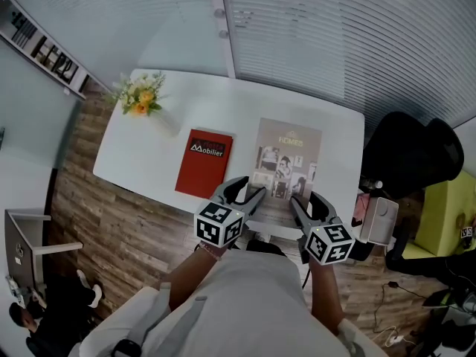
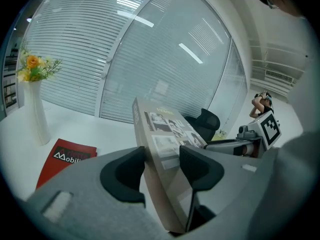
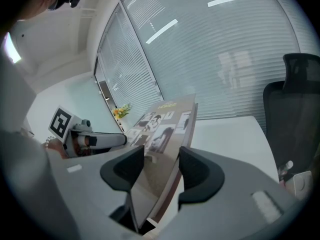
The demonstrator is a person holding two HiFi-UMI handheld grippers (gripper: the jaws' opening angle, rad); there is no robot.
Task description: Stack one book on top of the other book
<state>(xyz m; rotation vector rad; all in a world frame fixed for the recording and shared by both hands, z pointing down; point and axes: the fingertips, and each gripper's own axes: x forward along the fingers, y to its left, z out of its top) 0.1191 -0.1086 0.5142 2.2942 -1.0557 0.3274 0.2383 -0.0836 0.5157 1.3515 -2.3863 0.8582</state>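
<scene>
I'd call this an office: white mtg table (image 1: pixel 338 129), blinds (image 1: pixel 335 36) on glass walls, swivel chair (image 1: pixel 413 155) (black), wall shelf (image 1: pixel 44 50).
</scene>
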